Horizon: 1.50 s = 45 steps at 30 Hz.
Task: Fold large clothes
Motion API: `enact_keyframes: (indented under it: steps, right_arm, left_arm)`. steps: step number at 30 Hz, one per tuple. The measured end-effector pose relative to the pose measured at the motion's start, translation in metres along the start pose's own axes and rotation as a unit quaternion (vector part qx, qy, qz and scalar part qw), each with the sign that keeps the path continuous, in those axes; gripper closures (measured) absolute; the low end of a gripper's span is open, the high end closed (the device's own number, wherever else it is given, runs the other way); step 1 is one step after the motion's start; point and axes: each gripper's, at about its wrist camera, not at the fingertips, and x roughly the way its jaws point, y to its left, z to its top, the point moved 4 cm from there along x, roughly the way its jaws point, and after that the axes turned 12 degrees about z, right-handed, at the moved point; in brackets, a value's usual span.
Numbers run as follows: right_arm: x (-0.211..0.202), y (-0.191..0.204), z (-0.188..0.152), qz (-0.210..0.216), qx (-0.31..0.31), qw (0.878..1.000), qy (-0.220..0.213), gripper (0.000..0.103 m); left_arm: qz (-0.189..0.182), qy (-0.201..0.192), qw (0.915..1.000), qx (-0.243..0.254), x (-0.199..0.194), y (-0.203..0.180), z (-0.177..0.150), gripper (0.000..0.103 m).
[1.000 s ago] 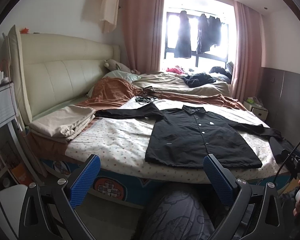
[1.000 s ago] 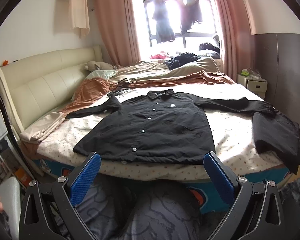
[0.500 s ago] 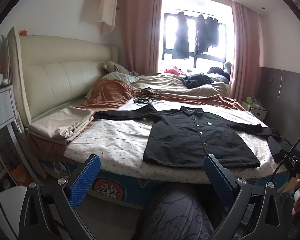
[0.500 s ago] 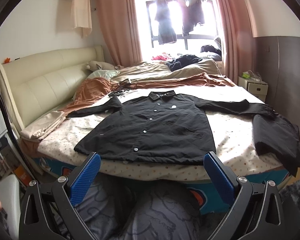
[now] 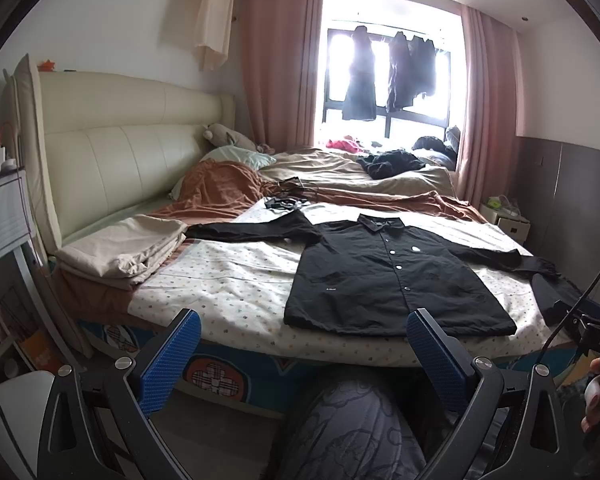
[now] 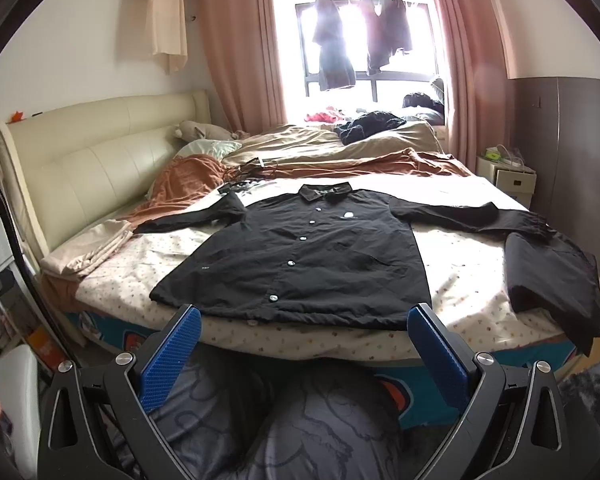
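Observation:
A black button-up jacket [image 5: 388, 276] lies flat and face up on the bed, sleeves spread to both sides, hem toward me; it also shows in the right wrist view [image 6: 300, 260]. My left gripper [image 5: 300, 356] is open and empty, held short of the bed's near edge, left of the hem. My right gripper [image 6: 300, 352] is open and empty, just in front of the hem. A second black garment [image 6: 556, 276] lies folded at the bed's right edge.
The bed [image 5: 228, 280] has a dotted sheet and a cream headboard [image 5: 120, 152] on the left. Folded beige bedding [image 5: 124, 252] sits at the left. Rumpled brown and beige covers [image 6: 340, 152] lie behind. A nightstand [image 6: 508, 180] stands far right. My knees fill the foreground.
Both grippers have tilted slightly, so the bed and jacket sit a little lower and closer in view. The jaws stay open and the jacket has not moved.

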Motion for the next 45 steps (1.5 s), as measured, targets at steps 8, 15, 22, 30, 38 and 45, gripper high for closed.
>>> enact_keyframes:
  steps: [8,15,22,30,38,45]
  right_arm:
    - [-0.004,0.001,0.000,-0.001,-0.003,1.000,-0.006,0.000]
    - [-0.006,0.002,-0.001,0.000,-0.005,1.000,-0.008,0.000]
    - [-0.002,0.001,0.000,0.005,-0.004,1.000,-0.017,0.000]
    - [0.009,0.000,0.007,0.011,-0.001,1.000,-0.011,0.000]
    - [0.033,0.002,0.026,0.017,-0.002,1.000,0.009,0.000]
    - [0.055,0.002,0.064,0.022,0.005,1.000,0.014,0.000]
  left_arm:
    - [-0.003,-0.005,1.0000,-0.001,-0.007,0.000,0.001,0.000]
    - [-0.004,-0.004,1.0000,-0.003,-0.008,0.000,0.001,0.000]
    - [-0.008,0.001,1.0000,-0.005,-0.006,-0.003,0.002,0.000]
    - [-0.013,0.009,0.9998,-0.007,0.004,0.001,0.003,0.000]
    - [-0.012,0.029,0.9994,-0.011,0.033,0.013,0.011,0.000]
    - [0.004,0.041,0.9984,-0.039,0.059,0.041,0.032,0.000]
